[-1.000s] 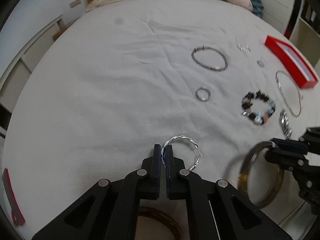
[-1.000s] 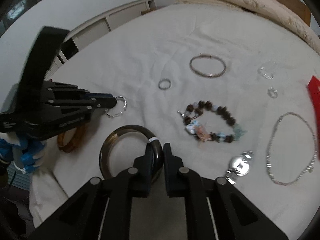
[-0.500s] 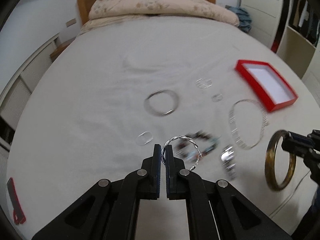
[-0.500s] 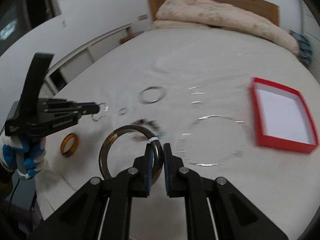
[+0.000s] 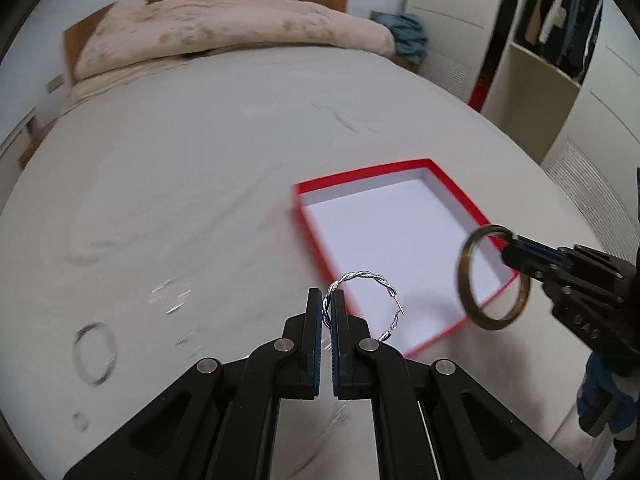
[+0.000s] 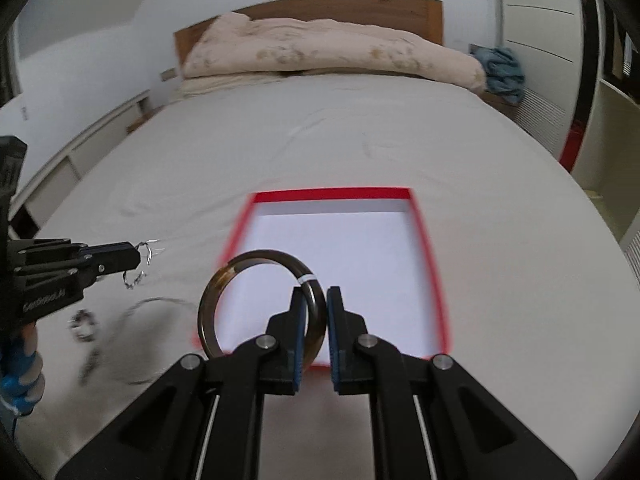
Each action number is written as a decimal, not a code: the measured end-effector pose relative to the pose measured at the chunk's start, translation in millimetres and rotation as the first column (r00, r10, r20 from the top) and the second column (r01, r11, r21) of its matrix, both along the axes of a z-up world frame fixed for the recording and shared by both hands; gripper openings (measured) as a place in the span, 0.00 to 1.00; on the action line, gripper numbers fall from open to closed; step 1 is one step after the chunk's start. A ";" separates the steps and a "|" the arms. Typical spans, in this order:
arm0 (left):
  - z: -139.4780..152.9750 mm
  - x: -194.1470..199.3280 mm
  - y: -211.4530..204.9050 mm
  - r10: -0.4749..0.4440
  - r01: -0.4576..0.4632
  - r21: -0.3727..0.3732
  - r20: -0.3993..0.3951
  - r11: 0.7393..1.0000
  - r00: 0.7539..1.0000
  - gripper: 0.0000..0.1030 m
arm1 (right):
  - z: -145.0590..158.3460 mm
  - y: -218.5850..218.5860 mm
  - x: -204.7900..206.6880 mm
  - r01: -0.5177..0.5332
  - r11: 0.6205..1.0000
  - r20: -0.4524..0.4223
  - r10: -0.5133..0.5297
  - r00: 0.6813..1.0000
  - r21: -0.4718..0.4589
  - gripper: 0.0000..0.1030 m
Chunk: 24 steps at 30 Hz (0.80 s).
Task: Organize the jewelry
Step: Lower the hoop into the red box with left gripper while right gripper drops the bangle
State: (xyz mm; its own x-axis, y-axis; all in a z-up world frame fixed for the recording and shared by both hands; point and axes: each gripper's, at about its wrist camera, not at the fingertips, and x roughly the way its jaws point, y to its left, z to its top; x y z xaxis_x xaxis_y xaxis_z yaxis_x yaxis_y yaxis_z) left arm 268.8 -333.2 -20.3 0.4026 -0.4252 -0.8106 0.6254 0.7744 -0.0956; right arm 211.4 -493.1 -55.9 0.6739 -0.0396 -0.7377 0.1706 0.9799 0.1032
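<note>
Jewelry in left gripper [image 5: 329, 305]: twisted silver hoop [image 5: 362, 298], pinched at its left side between nearly closed fingers, held in the air.
Jewelry in right gripper [image 6: 316, 308]: dark amber bangle [image 6: 256, 305], clamped upright on its right side, in front of the box's near end.
Red box [image 6: 432, 264]: open, white inside, on the white bed [image 6: 280, 152].
Loose pieces: blurred bracelet [image 5: 94, 352] lay left on the sheet.
</note>
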 end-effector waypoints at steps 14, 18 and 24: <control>-87.3 27.7 -81.5 -0.030 0.039 0.181 -0.056 0.983 0.998 0.04 | -76.5 -47.6 48.1 -0.114 0.987 -0.211 0.087 0.974 -0.116 0.09; -87.9 34.5 -79.2 -0.009 0.019 0.176 -0.059 0.984 0.998 0.05 | -79.7 -42.9 47.6 -0.128 0.982 -0.207 0.097 0.973 -0.139 0.10; -84.7 32.5 -78.2 0.006 0.004 0.130 -0.074 0.991 0.997 0.14 | -71.2 -44.8 40.0 -0.103 0.984 -0.180 0.076 0.981 -0.144 0.26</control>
State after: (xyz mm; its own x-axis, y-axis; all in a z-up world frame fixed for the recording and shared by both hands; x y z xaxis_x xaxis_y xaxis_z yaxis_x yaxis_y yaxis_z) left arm 301.3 -411.4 -105.0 0.3395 -0.3137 -0.8868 0.6193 0.7841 -0.0403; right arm 251.4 -538.0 -127.2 0.5426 -0.1054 -0.8334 0.0835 0.9940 -0.0713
